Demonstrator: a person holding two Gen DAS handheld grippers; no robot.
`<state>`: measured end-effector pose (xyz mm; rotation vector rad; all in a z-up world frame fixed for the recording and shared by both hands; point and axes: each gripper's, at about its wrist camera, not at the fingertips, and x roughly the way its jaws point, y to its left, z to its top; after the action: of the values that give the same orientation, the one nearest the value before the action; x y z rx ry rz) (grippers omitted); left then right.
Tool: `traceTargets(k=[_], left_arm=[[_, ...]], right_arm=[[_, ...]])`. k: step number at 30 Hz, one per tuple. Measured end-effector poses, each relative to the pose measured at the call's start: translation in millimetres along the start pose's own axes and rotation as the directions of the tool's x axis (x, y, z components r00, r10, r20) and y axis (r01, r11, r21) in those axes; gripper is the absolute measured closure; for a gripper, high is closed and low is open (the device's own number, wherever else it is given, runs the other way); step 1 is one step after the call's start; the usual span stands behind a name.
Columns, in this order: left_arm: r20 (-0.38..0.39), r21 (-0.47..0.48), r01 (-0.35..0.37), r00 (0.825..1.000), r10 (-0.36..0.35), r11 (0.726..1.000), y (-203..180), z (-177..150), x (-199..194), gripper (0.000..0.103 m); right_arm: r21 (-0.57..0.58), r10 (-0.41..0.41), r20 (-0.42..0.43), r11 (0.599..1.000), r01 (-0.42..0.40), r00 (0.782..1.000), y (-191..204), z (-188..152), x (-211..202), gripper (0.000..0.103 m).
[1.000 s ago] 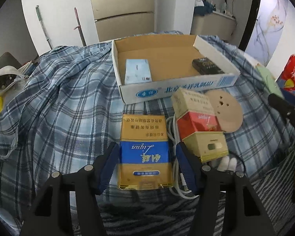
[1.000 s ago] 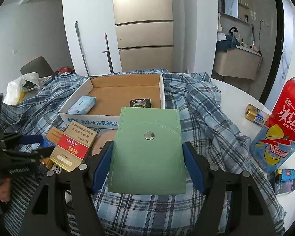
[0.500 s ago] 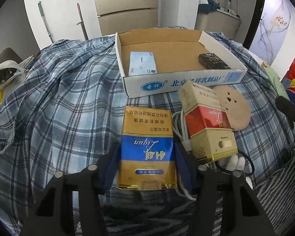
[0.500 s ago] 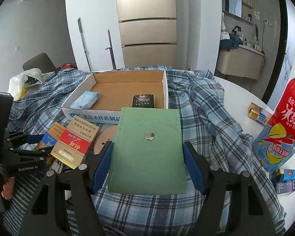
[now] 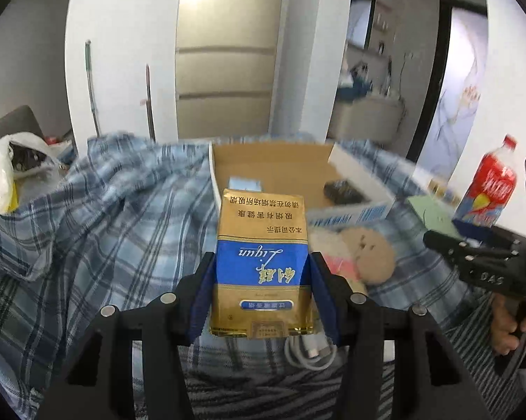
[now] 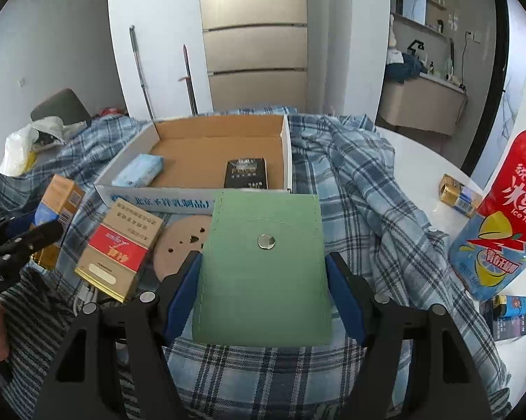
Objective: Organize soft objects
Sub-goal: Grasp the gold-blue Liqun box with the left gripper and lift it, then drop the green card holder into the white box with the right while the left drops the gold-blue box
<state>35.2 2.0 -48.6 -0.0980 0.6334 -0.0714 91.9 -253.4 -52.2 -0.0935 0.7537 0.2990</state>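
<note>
We are clamping the gold-and-blue cigarette pack in our left gripper, its long axis pointing toward the cardboard box just ahead; our right gripper is gripping the green pouch.

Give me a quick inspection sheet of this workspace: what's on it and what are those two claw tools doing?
Surface: table under a blue plaid cloth.
Job's things: cardboard tray holds a blue packet and a black pack.
Clutter: red-and-tan pack, tan disc, iced tea bottle.
Grippers: left gripper jaws shut on the gold-and-blue pack; right gripper jaws shut on the green pouch.
Cables: white cable by the left gripper.
Surroundings: white bag, cabinet drawers.
</note>
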Motion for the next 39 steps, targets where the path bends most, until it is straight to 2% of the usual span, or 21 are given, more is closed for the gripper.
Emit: traceTargets(k=[2, 6, 13, 17, 20, 24, 28, 31, 34, 36, 39], left_arm=[[0.046, 0.001, 0.007, 0.999, -0.007, 1.0, -1.1, 1.7, -8.0, 0.048], [0.13, 0.037, 0.017, 0.991, -0.021, 0.999, -9.6, 1.8, -25.1, 0.048], [0.276, 0.112, 0.037, 0.959, -0.067, 0.993, -22.5, -0.2, -57.3, 0.048], [0.271, 0.12, 0.052, 0.959, -0.083, 0.991, -29.9, 6.0, -62.8, 0.048], [0.276, 0.094, 0.099, 0.954, -0.122, 0.991, -32.9, 19.6, -81.3, 0.048], [0.367, 0.17, 0.063, 0.922, -0.122, 0.983, -47.7, 42.3, -116.2, 0.048], [0.417, 0.177, 0.049, 0.901, -0.12, 0.983, -59.3, 67.2, -131.7, 0.048], [0.422, 0.167, 0.04, 0.9, -0.108, 0.985, -67.4, 88.8, -127.2, 0.048], [0.424, 0.159, 0.052, 0.898, -0.115, 0.986, -69.5, 106.1, -116.3, 0.048], [0.441, 0.127, 0.03, 0.894, -0.083, 0.991, -66.3, 116.4, -104.9, 0.048], [0.419, 0.082, 0.036, 0.905, -0.067, 0.996, -59.3, 131.3, -82.4, 0.048]], right_arm=[[0.015, -0.016, 0.04, 1.0, 0.015, 0.999, -2.1, -1.1, -7.0, 0.033], [0.025, 0.018, 0.098, 0.999, -0.021, 0.995, -5.0, -1.6, -17.2, 0.033], [0.02, -0.029, 0.268, 0.999, 0.025, 0.963, -1.1, -6.3, -49.4, 0.033], [0.015, -0.026, 0.285, 1.0, 0.022, 0.958, -0.9, -4.4, -52.8, 0.033], [0.014, -0.049, 0.306, 0.999, 0.047, 0.951, 0.9, 0.4, -60.1, 0.033], [-0.007, -0.04, 0.354, 0.999, 0.045, 0.935, 9.3, 17.0, -79.5, 0.033], [-0.034, 0.01, 0.408, 0.999, 0.004, 0.913, 22.6, 45.8, -99.5, 0.033], [-0.06, 0.025, 0.468, 0.998, 0.003, 0.883, 33.6, 70.6, -109.2, 0.033], [-0.056, 0.044, 0.496, 0.998, -0.018, 0.867, 40.3, 94.5, -109.6, 0.033], [-0.05, 0.058, 0.507, 0.998, -0.038, 0.86, 45.1, 108.5, -106.8, 0.033], [-0.055, 0.057, 0.521, 0.998, -0.033, 0.852, 55.0, 125.1, -95.7, 0.033]])
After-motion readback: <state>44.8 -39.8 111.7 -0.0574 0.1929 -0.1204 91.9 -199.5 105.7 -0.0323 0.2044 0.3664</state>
